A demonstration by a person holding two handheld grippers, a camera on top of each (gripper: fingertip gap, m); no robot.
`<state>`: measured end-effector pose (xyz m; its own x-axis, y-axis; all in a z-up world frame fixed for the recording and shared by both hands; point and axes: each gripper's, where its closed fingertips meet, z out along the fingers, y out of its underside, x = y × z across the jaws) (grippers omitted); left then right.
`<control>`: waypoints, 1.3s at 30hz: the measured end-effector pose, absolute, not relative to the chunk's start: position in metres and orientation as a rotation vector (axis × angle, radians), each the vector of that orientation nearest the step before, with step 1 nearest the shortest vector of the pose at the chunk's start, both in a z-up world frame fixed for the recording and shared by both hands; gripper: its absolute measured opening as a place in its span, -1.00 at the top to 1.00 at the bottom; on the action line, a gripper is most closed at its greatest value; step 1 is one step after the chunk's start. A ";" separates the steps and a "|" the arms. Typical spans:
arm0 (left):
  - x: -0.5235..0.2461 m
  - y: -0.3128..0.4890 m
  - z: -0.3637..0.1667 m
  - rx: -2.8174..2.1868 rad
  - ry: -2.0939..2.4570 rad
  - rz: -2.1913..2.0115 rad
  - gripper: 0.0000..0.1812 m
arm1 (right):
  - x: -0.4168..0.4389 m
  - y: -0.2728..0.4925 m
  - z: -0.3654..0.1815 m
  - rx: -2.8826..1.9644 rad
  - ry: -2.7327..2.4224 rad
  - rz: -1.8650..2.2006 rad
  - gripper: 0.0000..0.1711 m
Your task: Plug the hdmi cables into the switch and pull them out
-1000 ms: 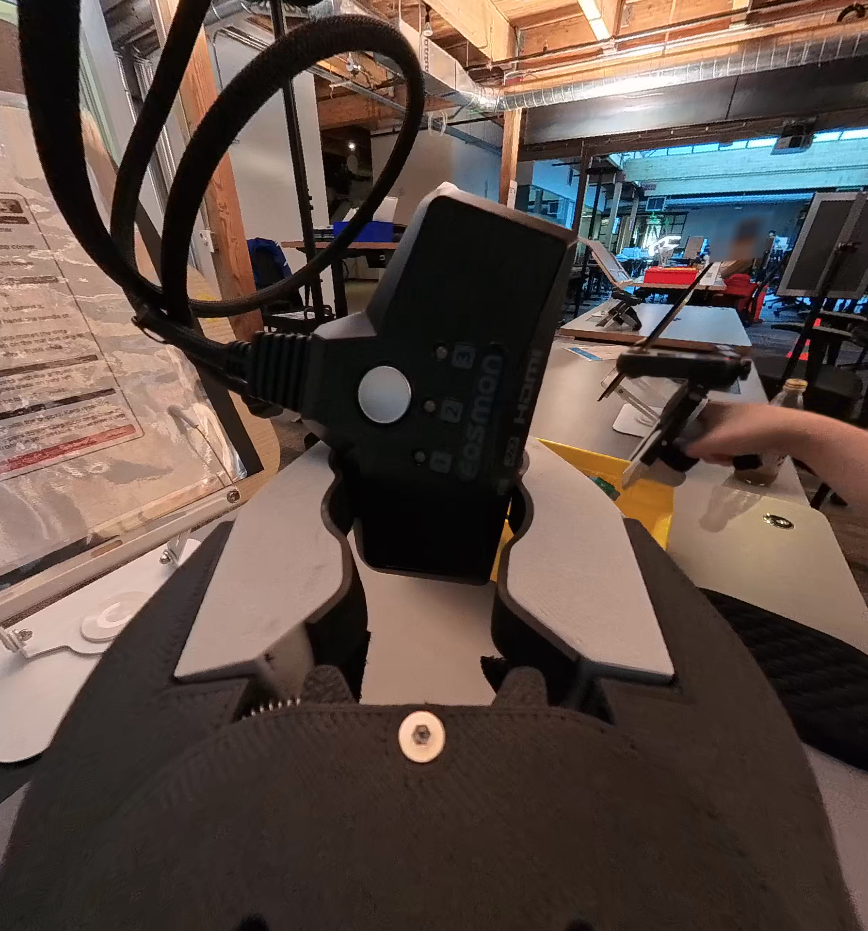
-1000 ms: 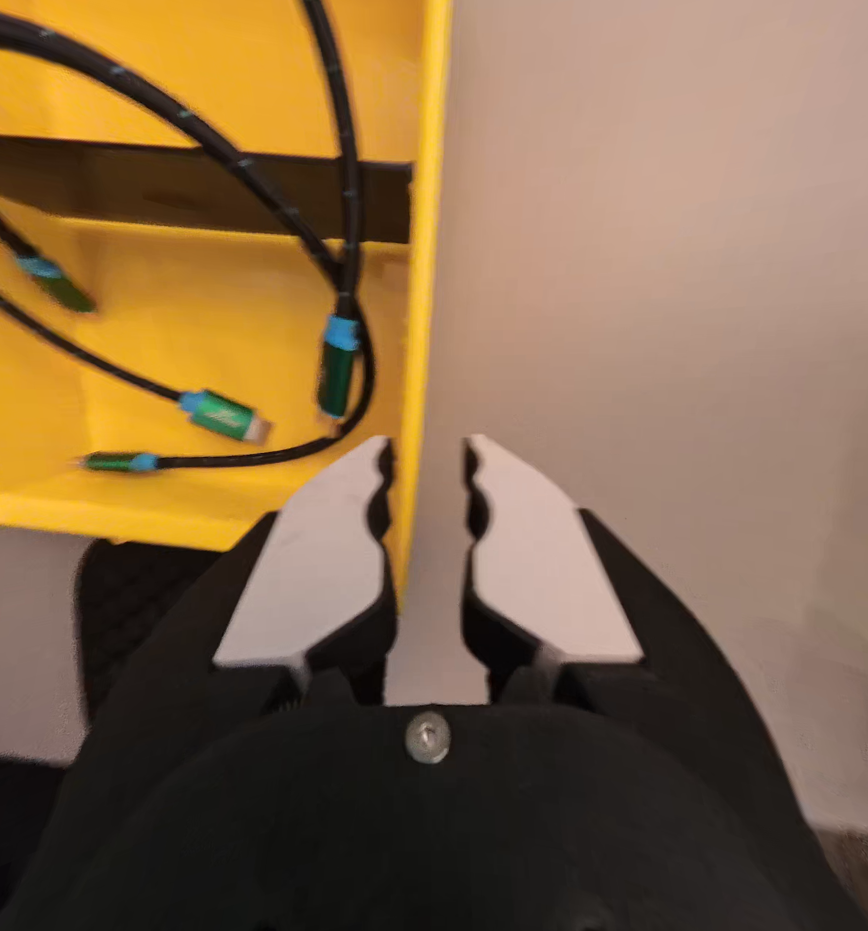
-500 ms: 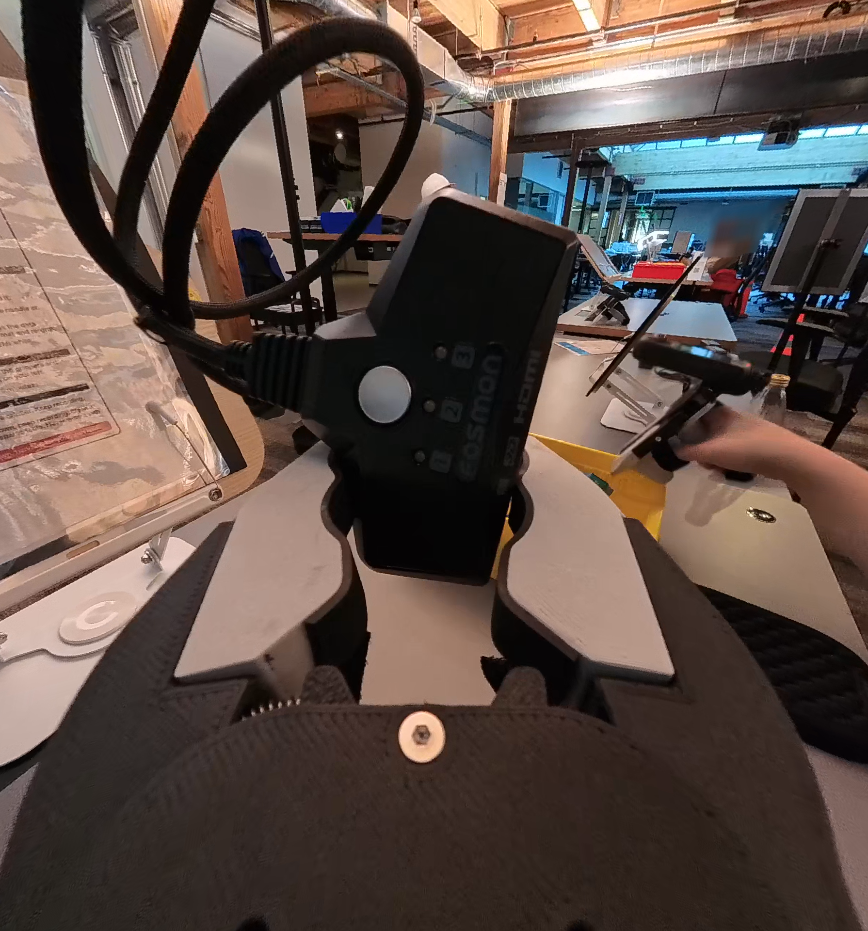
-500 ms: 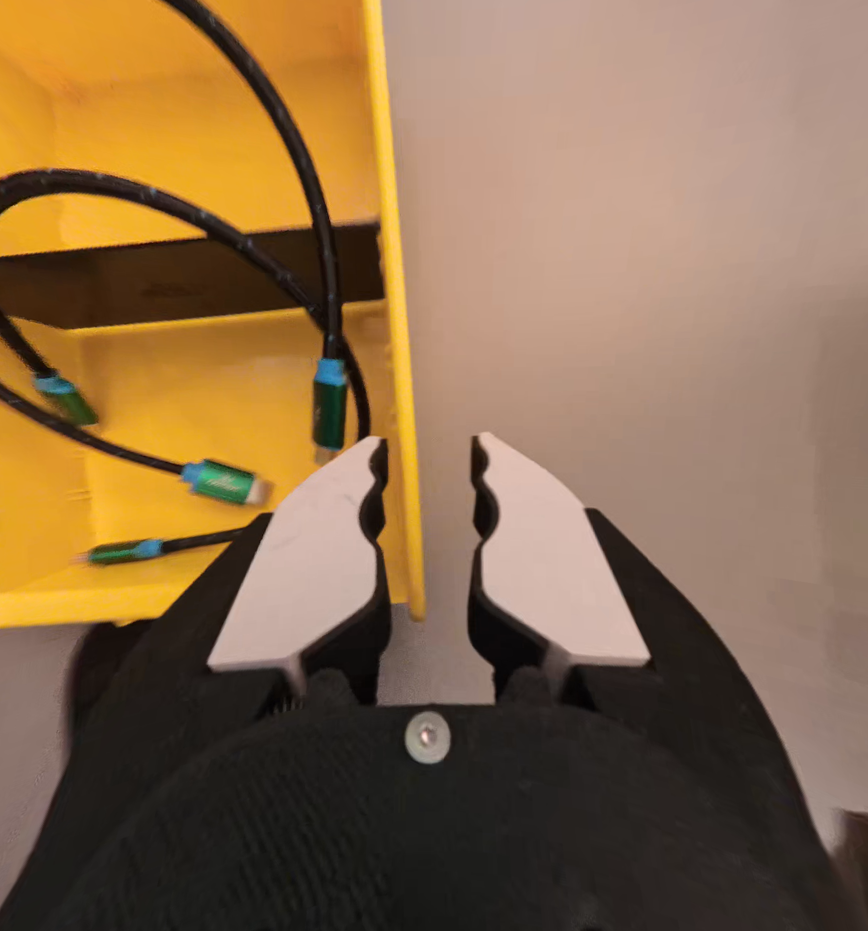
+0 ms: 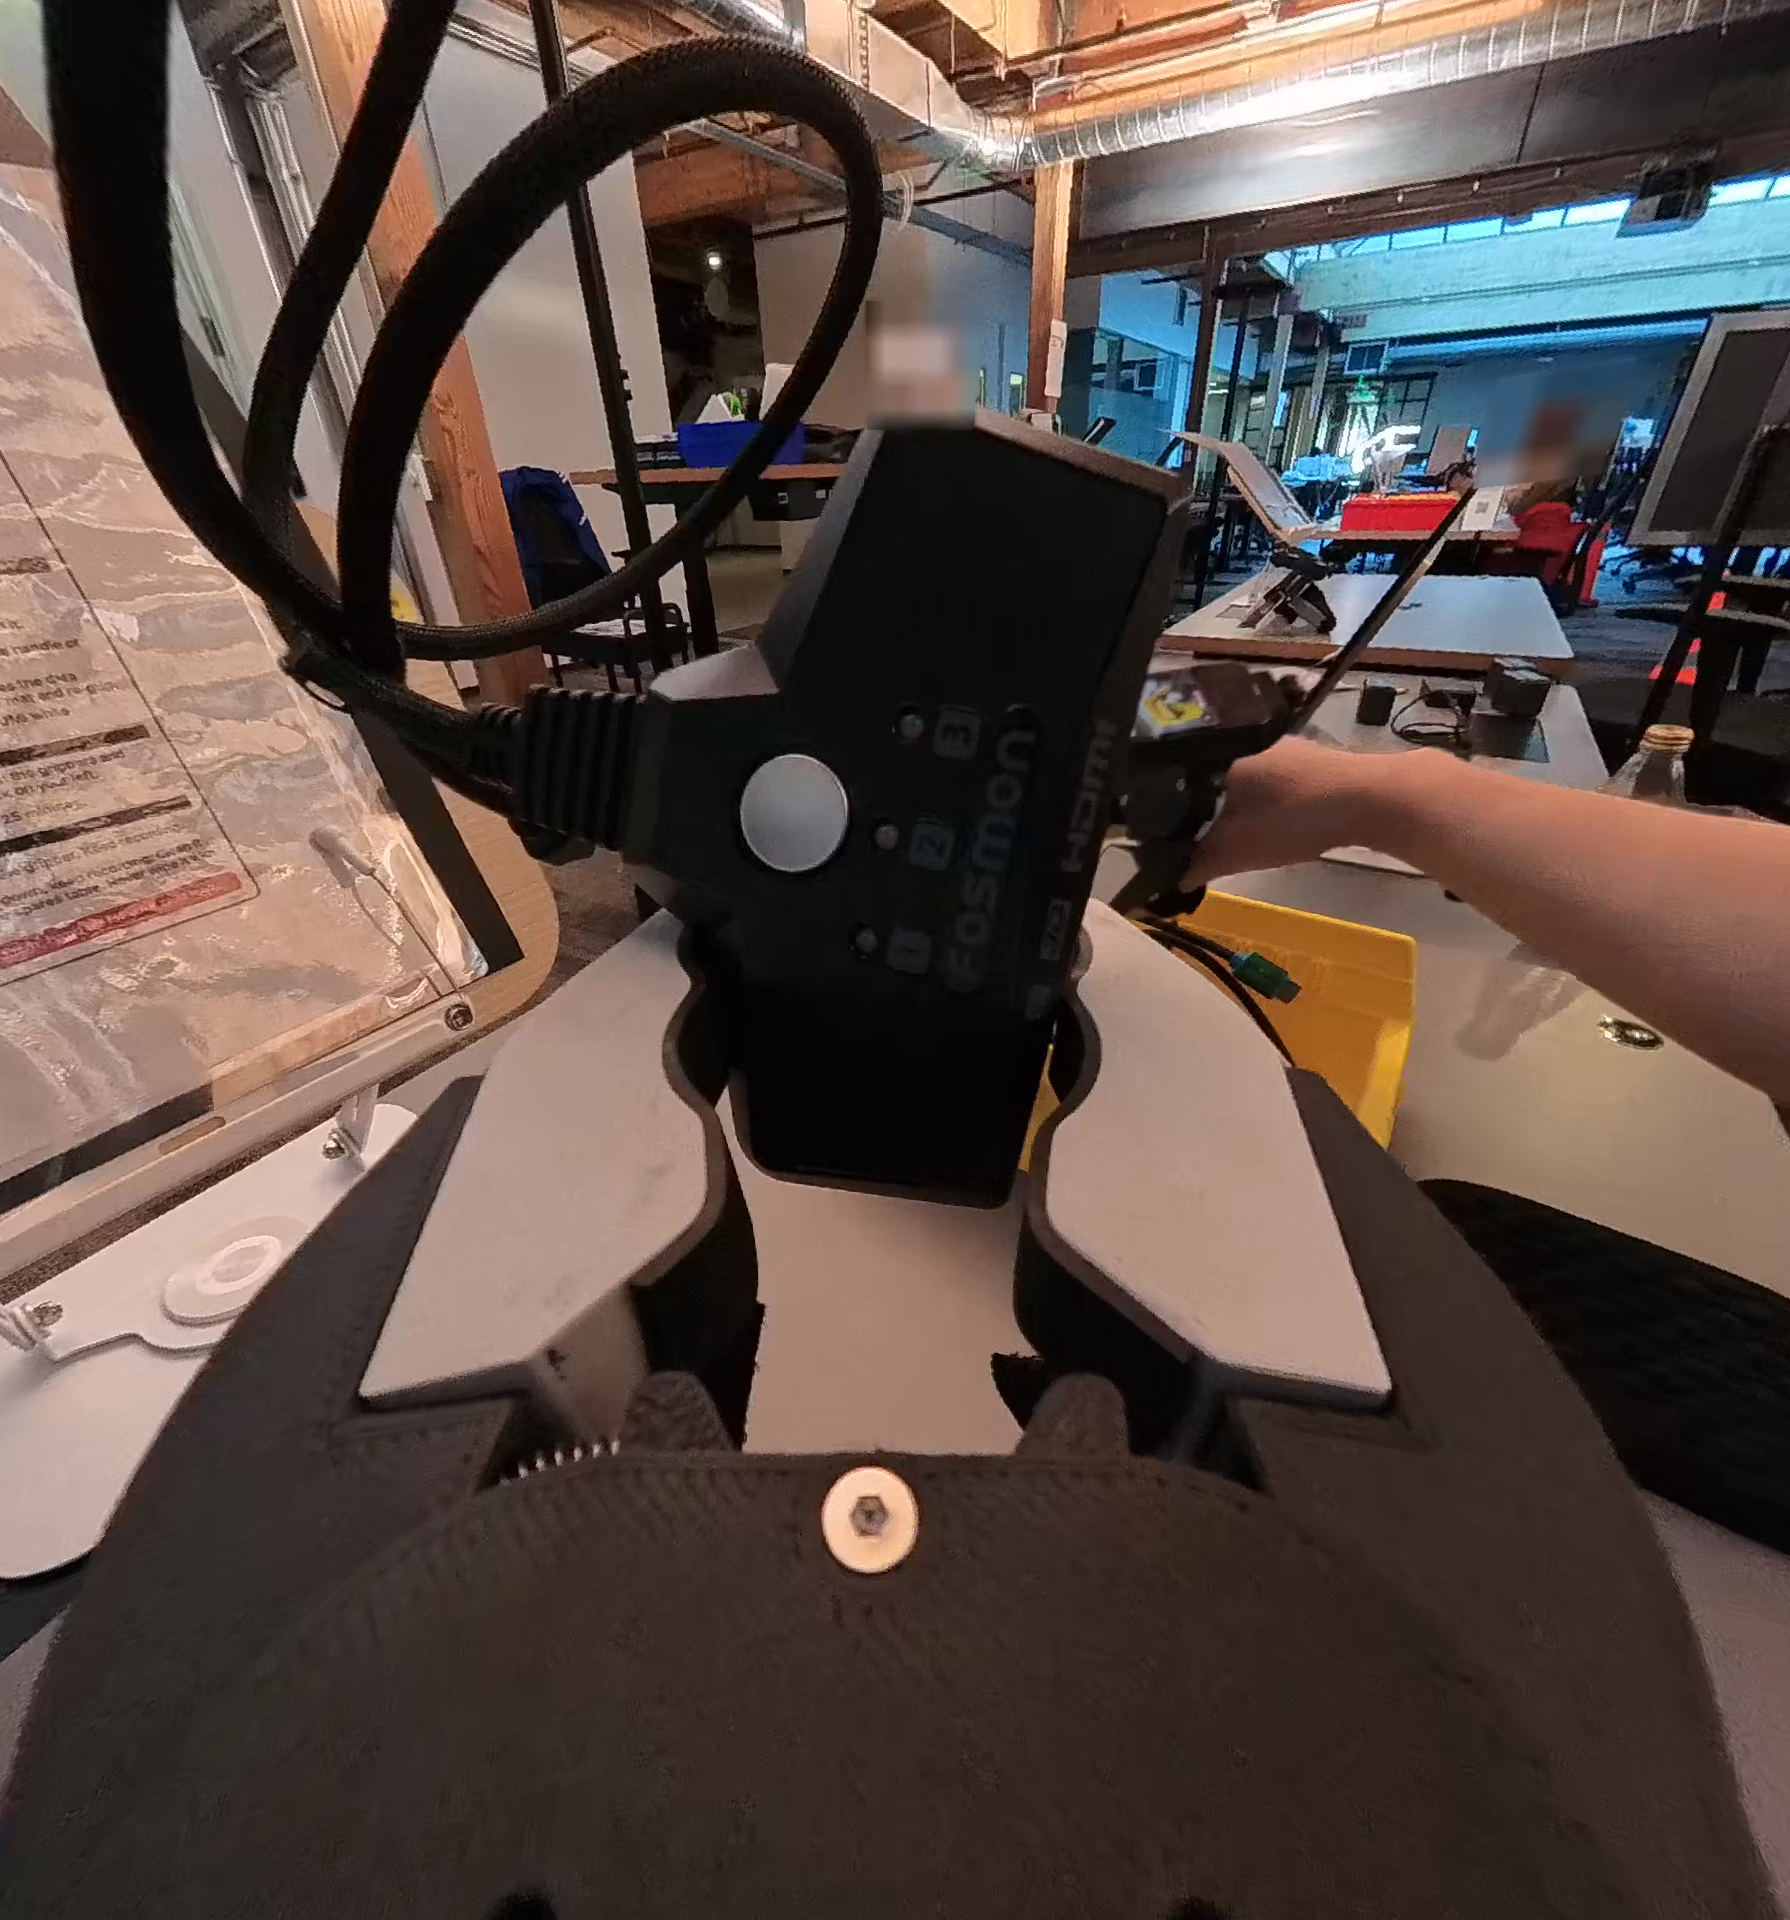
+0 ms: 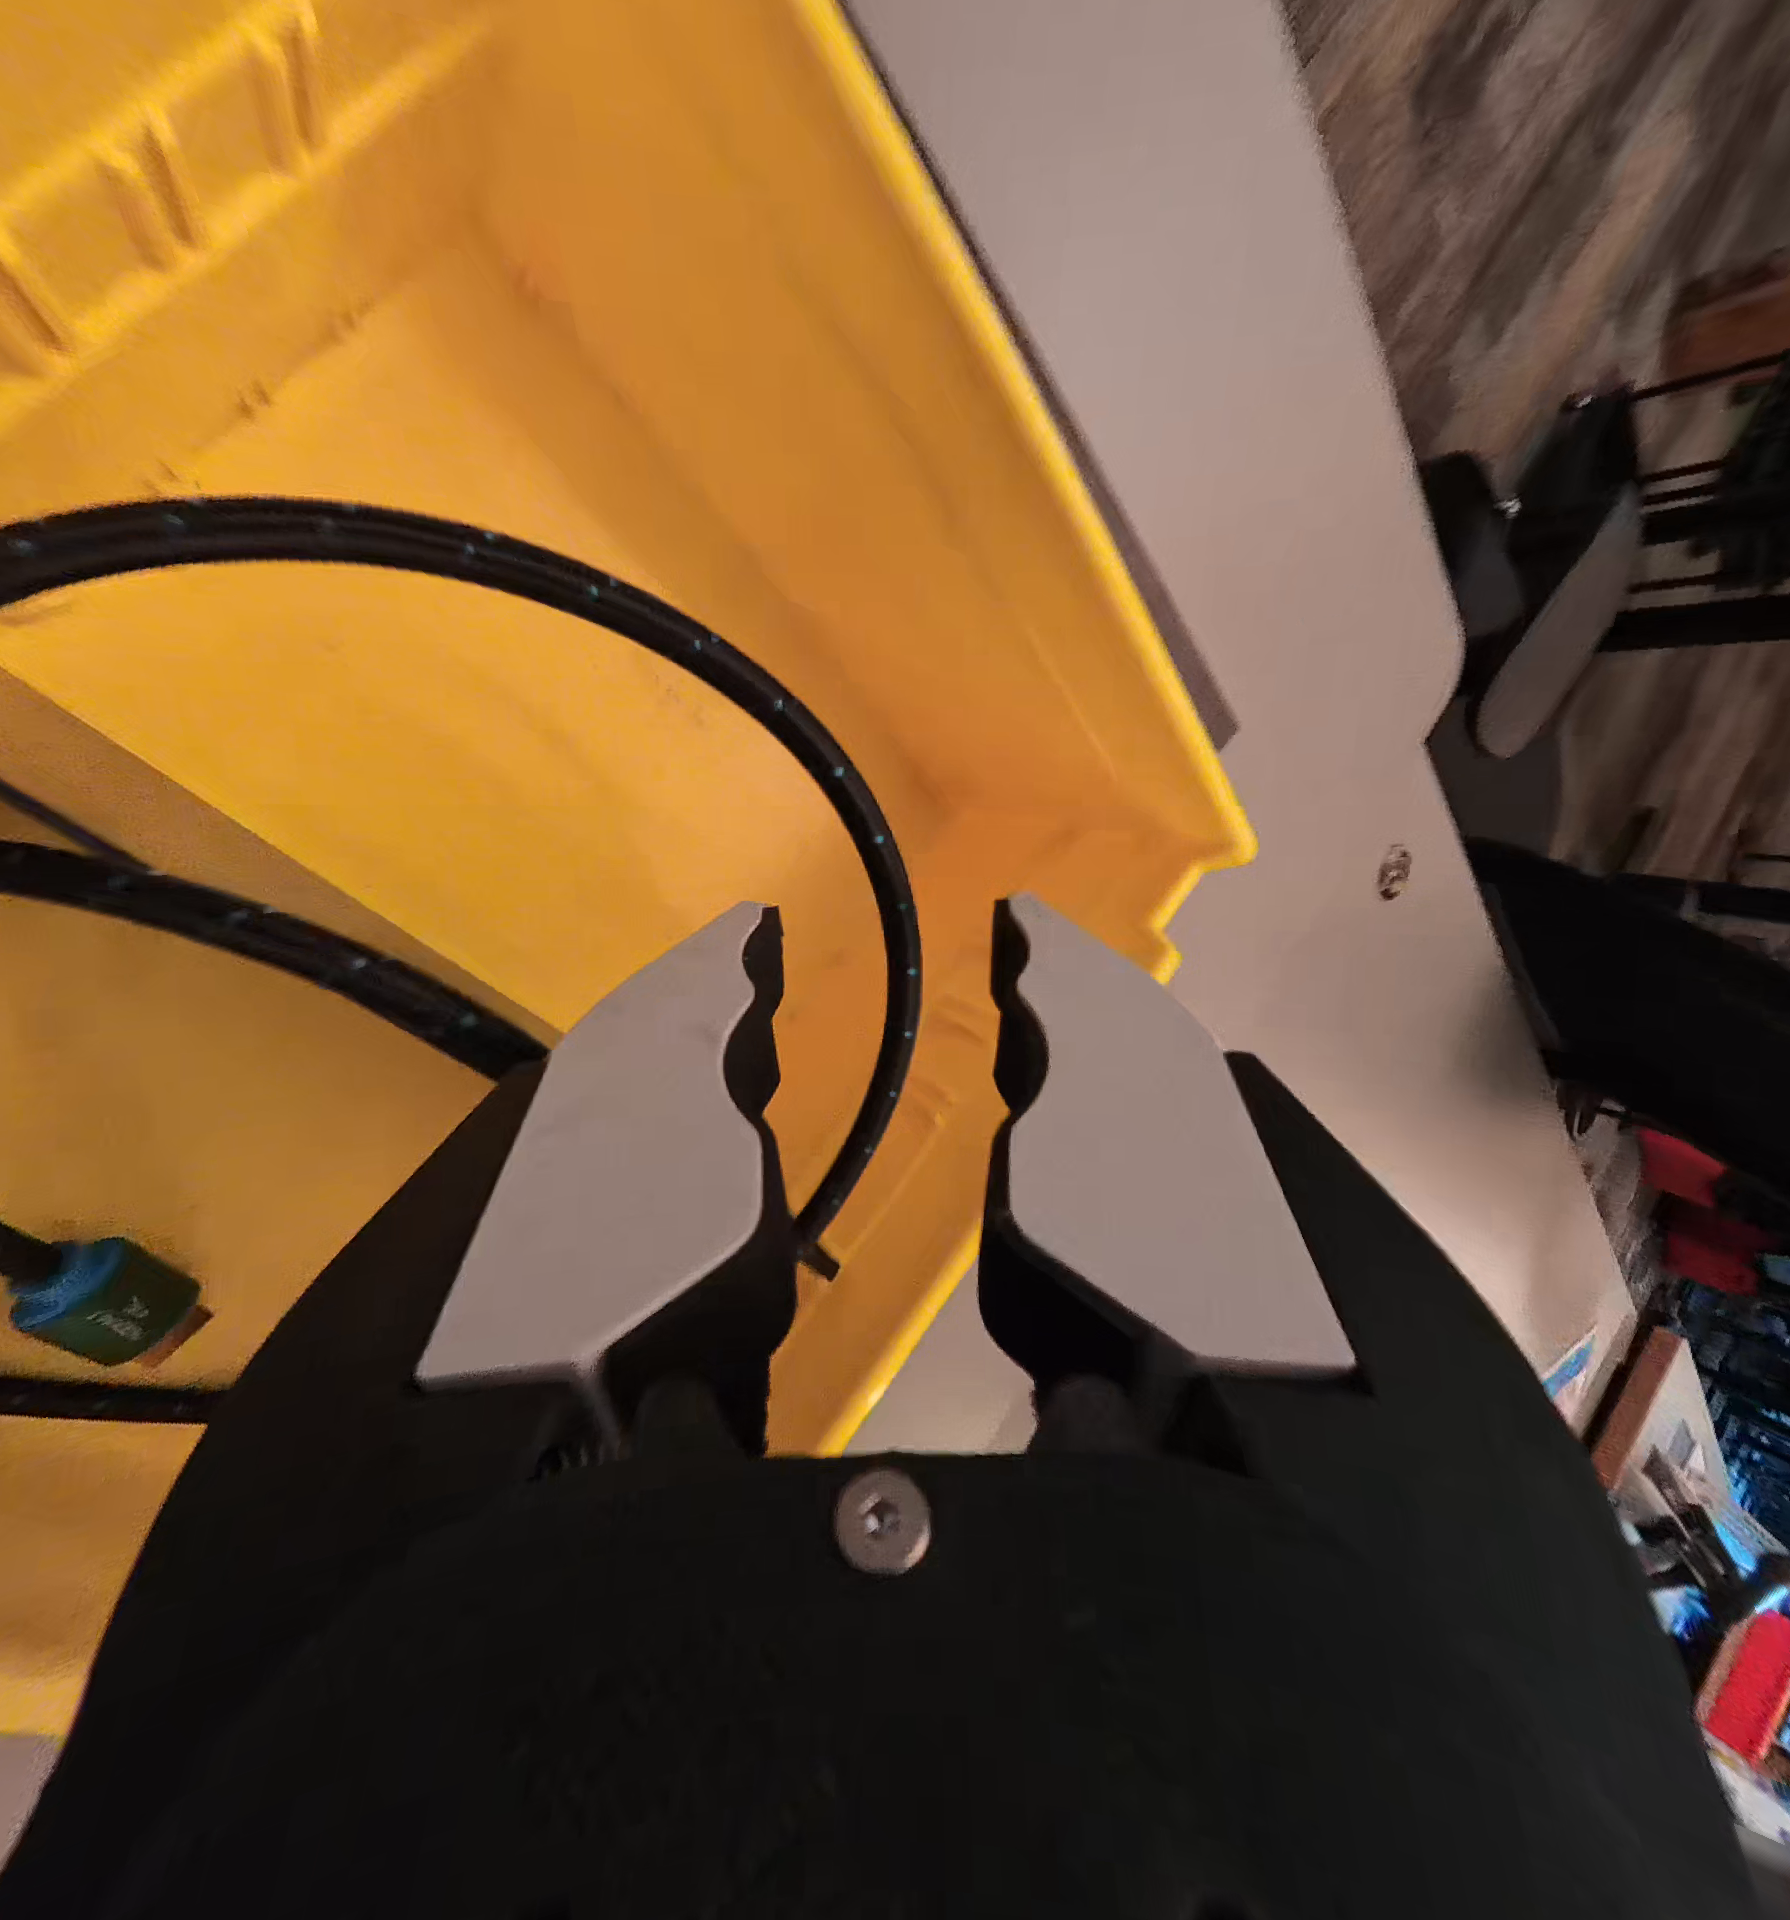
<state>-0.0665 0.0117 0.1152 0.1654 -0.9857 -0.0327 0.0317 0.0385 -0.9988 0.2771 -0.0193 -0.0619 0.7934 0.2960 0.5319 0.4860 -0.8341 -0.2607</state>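
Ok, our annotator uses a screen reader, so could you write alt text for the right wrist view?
The open right gripper hangs over a yellow bin on a pale table, holding nothing. A black braided cable curves between its fingers; a green HDMI plug lies at lower left.

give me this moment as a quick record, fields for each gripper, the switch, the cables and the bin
left gripper: shut on the switch, holding it up off the table
switch: black box, round grey button facing the camera, its own thick black lead looping up to the left
right gripper: open, empty, over the yellow bin
yellow bin: on the pale table, holds the cables
hdmi cables: black braided, lying loose in the bin; one green plug with a blue collar shows, none plugged in
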 end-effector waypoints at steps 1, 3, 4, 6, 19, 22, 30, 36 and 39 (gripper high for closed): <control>-0.066 0.013 0.115 -1.232 1.076 -1.077 0.34 | 0.285 -0.020 -0.068 -2.625 -0.579 -0.716 0.57; -0.066 0.014 0.115 -1.233 1.078 -1.077 0.34 | 0.301 -0.023 -0.074 -2.665 -0.525 -0.808 0.68; -0.066 0.014 0.115 -1.233 1.080 -1.078 0.33 | 0.301 -0.025 -0.077 -2.683 -0.518 -0.783 0.89; -0.066 0.015 0.114 -1.238 1.084 -1.074 0.33 | 0.305 -0.029 -0.068 -2.686 -0.429 -0.810 0.90; -0.069 0.010 0.120 -1.236 1.089 -1.100 0.33 | 0.283 -0.098 -0.027 -2.546 0.257 -0.756 0.90; -0.070 0.007 0.121 -1.237 1.088 -1.109 0.33 | 0.277 -0.113 -0.054 -2.583 0.404 -0.601 0.90; -0.068 -0.004 0.125 -1.221 1.109 -1.142 0.33 | 0.258 -0.153 -0.109 -2.813 0.684 -0.216 0.89; -0.067 -0.009 0.126 -1.211 1.121 -1.150 0.33 | 0.251 -0.155 -0.123 -2.937 0.497 -0.309 0.67; -0.068 -0.009 0.127 -1.198 1.127 -1.137 0.34 | 0.252 -0.150 -0.104 -2.871 0.434 -0.413 0.56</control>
